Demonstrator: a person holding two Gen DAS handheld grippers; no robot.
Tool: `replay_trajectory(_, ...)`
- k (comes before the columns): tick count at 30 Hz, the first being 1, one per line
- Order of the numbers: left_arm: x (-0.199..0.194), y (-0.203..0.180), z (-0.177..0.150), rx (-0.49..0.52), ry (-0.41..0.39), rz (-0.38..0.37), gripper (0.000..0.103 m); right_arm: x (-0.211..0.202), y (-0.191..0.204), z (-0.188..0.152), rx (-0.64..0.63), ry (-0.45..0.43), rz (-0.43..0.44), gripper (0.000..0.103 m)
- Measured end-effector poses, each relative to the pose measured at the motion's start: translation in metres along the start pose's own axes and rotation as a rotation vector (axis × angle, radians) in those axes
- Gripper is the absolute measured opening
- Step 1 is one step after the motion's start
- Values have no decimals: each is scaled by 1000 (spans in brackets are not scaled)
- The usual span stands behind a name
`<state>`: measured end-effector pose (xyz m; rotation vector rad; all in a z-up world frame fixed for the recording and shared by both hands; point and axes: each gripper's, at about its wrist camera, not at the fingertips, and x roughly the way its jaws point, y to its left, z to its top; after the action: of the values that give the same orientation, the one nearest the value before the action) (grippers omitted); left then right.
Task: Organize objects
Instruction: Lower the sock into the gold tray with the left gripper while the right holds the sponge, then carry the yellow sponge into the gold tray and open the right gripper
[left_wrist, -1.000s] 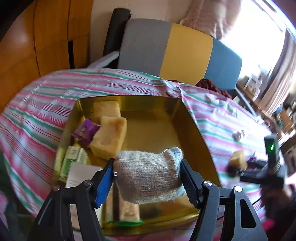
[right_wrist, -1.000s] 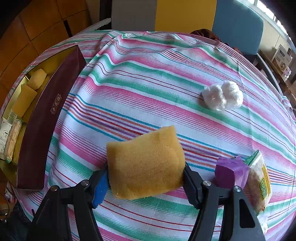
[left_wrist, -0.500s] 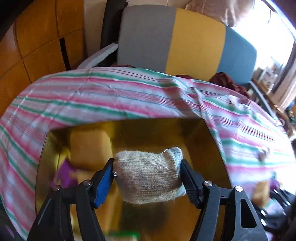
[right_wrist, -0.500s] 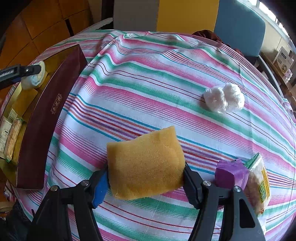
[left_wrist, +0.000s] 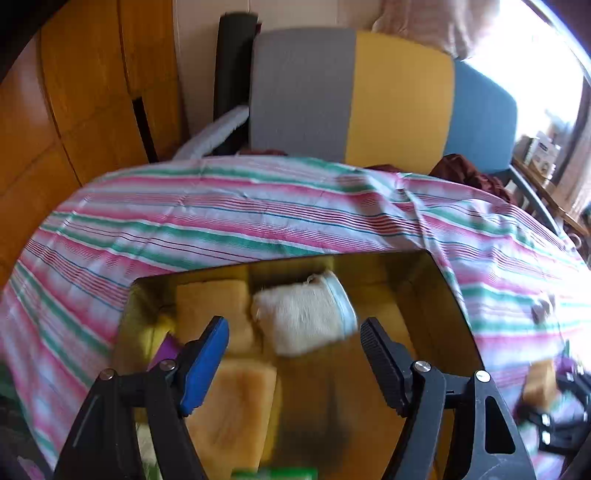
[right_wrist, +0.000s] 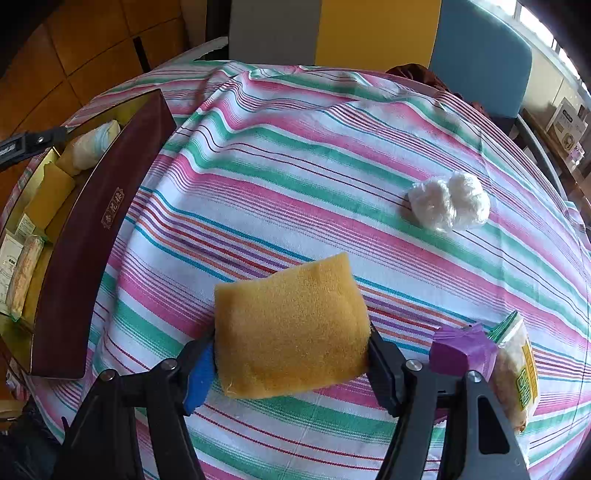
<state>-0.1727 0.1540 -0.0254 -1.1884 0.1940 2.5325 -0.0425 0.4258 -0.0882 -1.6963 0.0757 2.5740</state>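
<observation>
In the left wrist view my left gripper (left_wrist: 293, 360) hangs over the gold box (left_wrist: 448, 317), its jaws opening with nothing between them. The rolled grey sock (left_wrist: 304, 317) lies free in the box's far part, beside yellow sponges (left_wrist: 210, 306). In the right wrist view my right gripper (right_wrist: 291, 363) is shut on a yellow sponge (right_wrist: 291, 328) above the striped tablecloth (right_wrist: 295, 166). The same box (right_wrist: 96, 229), dark red outside, stands at the left with the sock (right_wrist: 94, 144) inside and the left gripper's finger (right_wrist: 29, 142) above it.
On the cloth lie a white crumpled plastic ball (right_wrist: 448, 201), a purple packet (right_wrist: 461, 350) and a wrapped snack (right_wrist: 515, 369) at the right. Packets (right_wrist: 24, 269) fill the box's near end. A grey, yellow and blue sofa back (left_wrist: 369, 110) stands behind the table.
My left gripper carried the sock forward over the box, opened and let it drop into the far part. The right gripper has held still with its sponge.
</observation>
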Motion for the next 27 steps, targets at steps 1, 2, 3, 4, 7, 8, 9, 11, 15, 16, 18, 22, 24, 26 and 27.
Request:
replay_trajectory(1, -11, 0, -7, -2, -15, -5, 75, 0, 0, 1, 0, -4, -3, 71)
replay_trajectory(2, -21, 1, -14, -4, -23, -7, 75, 0, 0, 1, -1, -9, -6, 70)
replay_trajectory(3, -31, 1, -22, -5, -31, -8, 75, -1, 0, 2, -3, -14, -10, 70)
replay_trajectory(4, -42, 2, -30, -5, -44, -7, 75, -1, 0, 3, -4, -17, -12, 70)
replay_trajectory(7, -67, 8, -52, -1, -76, 12, 76, -2, -1, 6, 1, -32, -16, 69)
replay_trajectory(8, -74, 11, -58, -6, -85, 23, 76, -2, -1, 7, 1, -36, -19, 68)
replay_trajectory(9, -79, 15, -64, -10, -91, 30, 76, -3, 0, 8, 0, -43, -24, 68)
replay_trajectory(11, -89, 24, -73, -16, -100, 43, 76, -10, -4, -11, 12, -58, -31, 68)
replay_trajectory(15, -99, 41, -88, -40, -100, 67, 78, -24, 3, 2, 31, -142, 4, 68)
replay_trajectory(16, -101, 46, -91, -48, -98, 72, 78, -33, 10, 4, 32, -163, 32, 68)
replay_trajectory(18, -103, 53, -95, -58, -94, 76, 78, -58, 38, 2, 8, -202, 79, 68)
replay_trajectory(22, -106, 65, -100, -81, -97, 83, 78, -77, 103, 20, -95, -237, 135, 68)
replay_trajectory(24, -107, 71, -102, -91, -94, 85, 78, -76, 128, 33, -143, -237, 162, 68)
replay_trajectory(26, -107, 76, -104, -104, -91, 86, 78, -71, 152, 45, -181, -223, 181, 68)
replay_trajectory(27, -108, 79, -105, -110, -91, 88, 78, -67, 163, 50, -197, -212, 187, 68)
